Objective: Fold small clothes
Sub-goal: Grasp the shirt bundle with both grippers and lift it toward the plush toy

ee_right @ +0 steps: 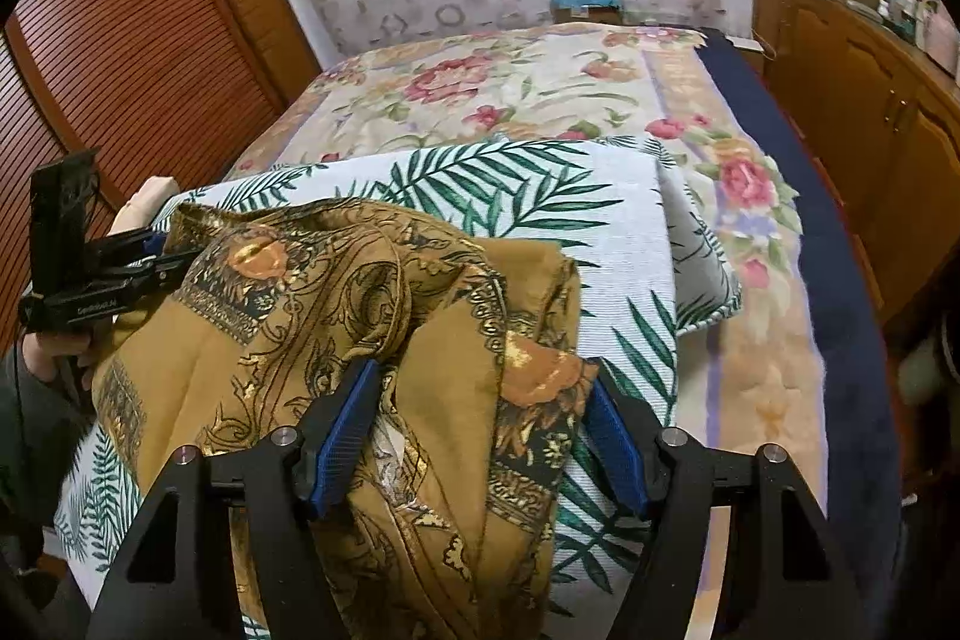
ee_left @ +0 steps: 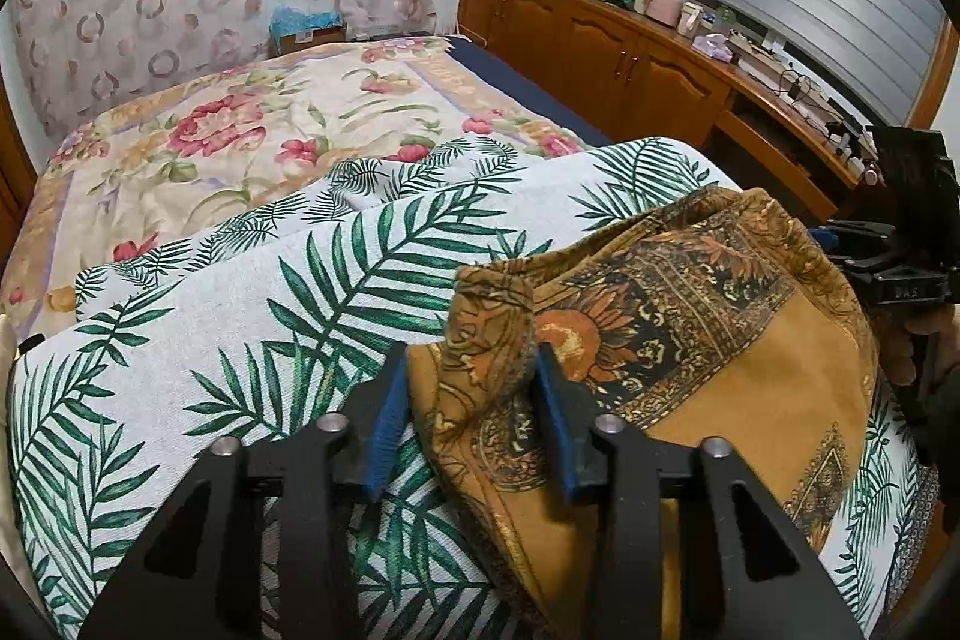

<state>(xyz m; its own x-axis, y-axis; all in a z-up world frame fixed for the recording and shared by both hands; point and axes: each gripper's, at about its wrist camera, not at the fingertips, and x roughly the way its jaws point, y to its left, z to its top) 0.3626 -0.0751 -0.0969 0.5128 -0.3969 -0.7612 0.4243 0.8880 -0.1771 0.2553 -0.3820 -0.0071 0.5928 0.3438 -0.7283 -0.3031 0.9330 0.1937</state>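
An ochre garment point(ee_left: 690, 340) with dark ornamental bands and orange flowers lies rumpled on a white palm-leaf cloth point(ee_left: 240, 340). My left gripper point(ee_left: 471, 400) is at its near left corner. A raised fold of the fabric fills the gap between the blue pads point(ee_left: 384, 418), which press on it. The right wrist view shows the left gripper point(ee_right: 162, 253) pinching the garment's point(ee_right: 336, 292) far left edge. My right gripper point(ee_right: 480, 418) stands wide over the near right part, with fabric lying loose between its fingers. It also shows at the right edge of the left wrist view point(ee_left: 888, 268).
The palm-leaf cloth point(ee_right: 600, 232) covers a raised pad on a bed with a floral blanket point(ee_right: 540, 88). A wooden cabinet point(ee_left: 600, 58) with clutter on top runs along the right. Slatted wooden doors point(ee_right: 120, 40) stand at the left. A person's hand point(ee_right: 54, 352) holds the left gripper.
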